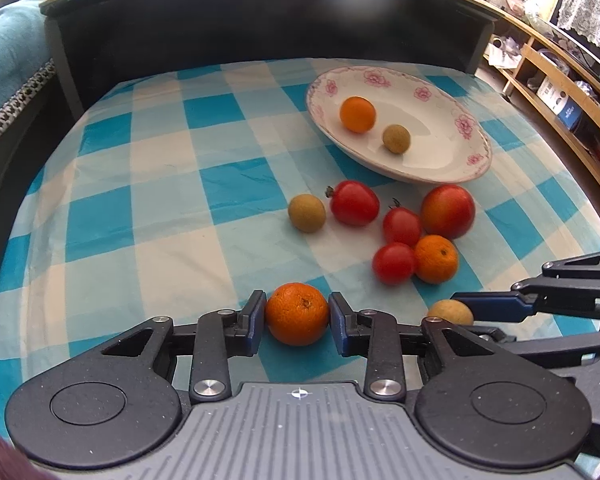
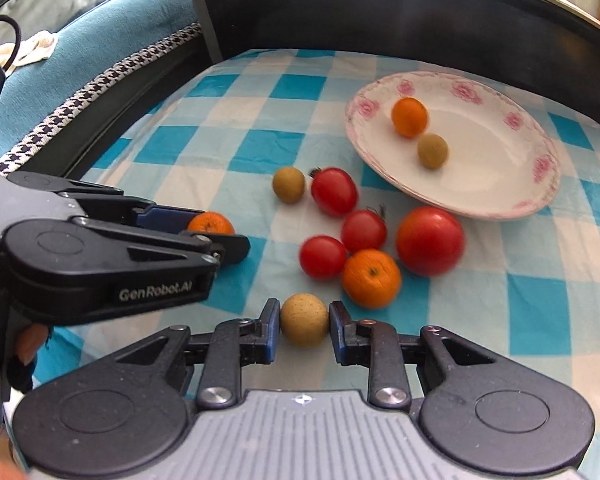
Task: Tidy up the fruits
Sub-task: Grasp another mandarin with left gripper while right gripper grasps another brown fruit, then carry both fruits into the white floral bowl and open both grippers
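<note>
the left gripper (image 1: 297,316) is clamped on a small orange (image 1: 297,314), pads pressed to both its sides, and the fruit looks like it sits right on the checked cloth (image 1: 140,208). just to its right, the right gripper (image 2: 304,322) has its pads snug against a tan longan (image 2: 304,320), so we read that one as gripped too.

the plate (image 1: 452,168) sits up ahead and a bit right of both grippers, already holding one orange (image 1: 357,114) and one longan (image 1: 396,139). between us and the plate there's a loose bunch in the way: three cherry tomatoes (image 1: 401,225), a big tomato (image 1: 448,211), another orange (image 1: 436,258) and a stray longan (image 1: 307,213).

so for the step we're on, we'd say lift both straight up first before heading forward, high enough to clear that bunch, otherwise we bowl the tomatoes around. the plate rim is raised and the plate is slick, so we'd lower close to the bottom before letting go or the round stuff rolls. also the two grippers are really near each other, so maybe go one at a time.
</note>
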Demonstrator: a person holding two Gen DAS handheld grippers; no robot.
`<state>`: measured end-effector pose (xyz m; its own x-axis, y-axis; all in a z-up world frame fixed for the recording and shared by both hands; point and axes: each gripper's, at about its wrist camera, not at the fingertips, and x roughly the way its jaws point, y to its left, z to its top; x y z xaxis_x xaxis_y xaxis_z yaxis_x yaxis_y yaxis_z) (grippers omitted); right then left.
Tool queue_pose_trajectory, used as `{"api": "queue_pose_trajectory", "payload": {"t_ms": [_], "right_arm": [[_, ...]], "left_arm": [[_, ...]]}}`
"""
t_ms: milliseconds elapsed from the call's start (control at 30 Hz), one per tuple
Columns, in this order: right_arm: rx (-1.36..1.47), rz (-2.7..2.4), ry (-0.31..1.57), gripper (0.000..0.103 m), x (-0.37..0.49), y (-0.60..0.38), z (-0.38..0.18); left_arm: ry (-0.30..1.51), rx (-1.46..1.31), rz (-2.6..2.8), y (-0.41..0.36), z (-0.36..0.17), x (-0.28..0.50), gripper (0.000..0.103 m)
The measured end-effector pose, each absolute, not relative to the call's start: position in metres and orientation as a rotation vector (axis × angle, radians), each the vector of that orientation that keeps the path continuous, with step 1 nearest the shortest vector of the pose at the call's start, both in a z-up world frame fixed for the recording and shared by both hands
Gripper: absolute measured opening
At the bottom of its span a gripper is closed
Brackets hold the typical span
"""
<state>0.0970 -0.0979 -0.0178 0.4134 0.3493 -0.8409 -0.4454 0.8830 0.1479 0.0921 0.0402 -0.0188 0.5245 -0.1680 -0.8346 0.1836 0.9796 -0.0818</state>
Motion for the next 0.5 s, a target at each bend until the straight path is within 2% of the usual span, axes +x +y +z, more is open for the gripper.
{"api": "queue_pose_trajectory", "payload": {"t_ms": [367,500], "right_arm": [[-0.109,0.422,1.041,0.031,0.067,-0.127,-0.020],[-0.114,0.418,1.034,0.031,0.065,-0.129,-0.020]], "left_arm": [[0.974,0.084,-0.283,0.017,-0.022,0.062,0.043],[0.968,0.083,-0.274,0.016,-0.023,0.057,0.049]]}}
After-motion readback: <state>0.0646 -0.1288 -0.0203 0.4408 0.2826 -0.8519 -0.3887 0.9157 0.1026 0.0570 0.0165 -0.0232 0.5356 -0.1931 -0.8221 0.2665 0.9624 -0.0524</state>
